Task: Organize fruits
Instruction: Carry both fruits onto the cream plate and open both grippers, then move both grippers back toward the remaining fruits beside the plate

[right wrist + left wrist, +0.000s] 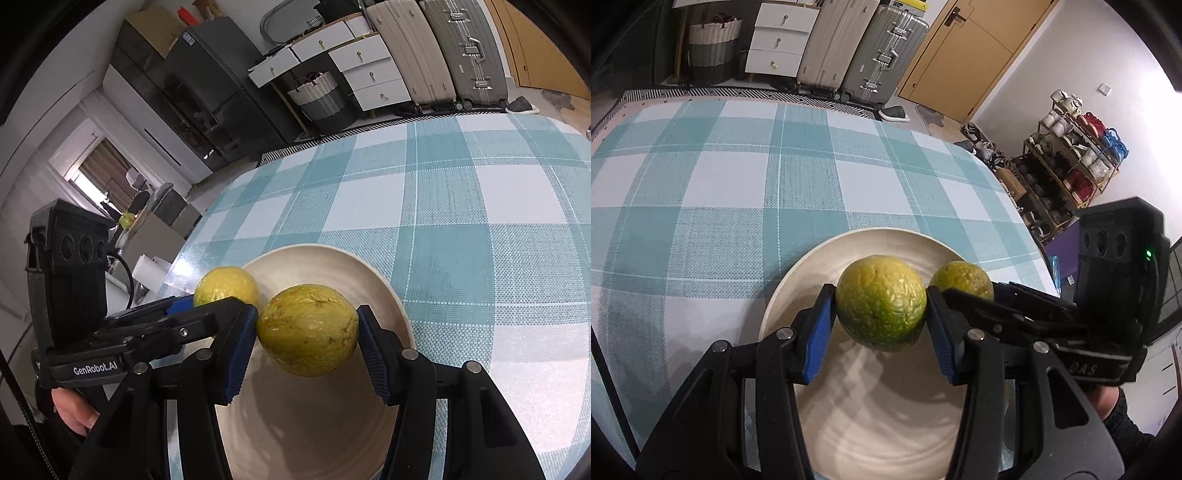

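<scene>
We hold one fruit (881, 302) in the left gripper (881, 314), another fruit (308, 329) in the right gripper (306, 332), both pinched above the plate (798, 273). Released too high — they may roll off, or knock together.

Two fruits (881, 302) (308, 328) side by side above plate (886, 406).

Indoor lighting, moderately bright, from overhead. Overlapping soft shadows fall inside the cream plate (820, 258) beneath the held fruit. Glare patch on the tablecloth (480, 206) at its left edge in the right wrist view. Strong fisheye bending; corners vignetted black. Foreground sharp; background slightly soft.
</scene>
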Demonstrator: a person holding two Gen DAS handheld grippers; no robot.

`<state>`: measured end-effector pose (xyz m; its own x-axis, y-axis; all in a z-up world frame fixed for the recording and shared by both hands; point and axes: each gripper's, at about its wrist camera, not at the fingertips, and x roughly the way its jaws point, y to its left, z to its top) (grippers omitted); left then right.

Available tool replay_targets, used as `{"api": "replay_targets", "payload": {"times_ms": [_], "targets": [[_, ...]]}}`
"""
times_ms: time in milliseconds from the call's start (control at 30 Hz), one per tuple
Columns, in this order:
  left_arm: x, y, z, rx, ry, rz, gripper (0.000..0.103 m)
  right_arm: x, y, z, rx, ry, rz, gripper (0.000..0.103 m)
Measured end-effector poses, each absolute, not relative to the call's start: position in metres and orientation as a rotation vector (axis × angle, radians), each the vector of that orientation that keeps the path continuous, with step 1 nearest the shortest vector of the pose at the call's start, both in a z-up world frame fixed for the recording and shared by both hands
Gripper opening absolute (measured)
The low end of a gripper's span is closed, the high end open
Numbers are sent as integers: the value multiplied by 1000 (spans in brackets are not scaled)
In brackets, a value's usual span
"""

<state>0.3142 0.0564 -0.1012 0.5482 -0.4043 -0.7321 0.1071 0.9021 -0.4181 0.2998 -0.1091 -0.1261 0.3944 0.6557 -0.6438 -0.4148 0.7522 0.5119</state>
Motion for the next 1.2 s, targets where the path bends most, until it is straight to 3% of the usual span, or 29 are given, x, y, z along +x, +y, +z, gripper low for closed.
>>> {"api": "replay_targets", "payload": {"times_ms": [167,300,633,933,1033,1200], "targets": [[319,58,-102,-363,941,-316,46,298,-107,-125,253,904,661,57],[316,56,-91,-333,916,-321,52,296,-111,-121,274,875,665,69],[276,64,-62,-293,857,-261,56,262,-137,-83,264,755,611,76],[215,65,-33,-244,799,-210,67,210,-155,-51,202,694,549,82],[193,64,-24,-220,775,-168,82,189,-158,-44,182,666,533,86],[156,64,-10,-193,737,-115,84,158,-164,-42,185,664,497,90]]}}
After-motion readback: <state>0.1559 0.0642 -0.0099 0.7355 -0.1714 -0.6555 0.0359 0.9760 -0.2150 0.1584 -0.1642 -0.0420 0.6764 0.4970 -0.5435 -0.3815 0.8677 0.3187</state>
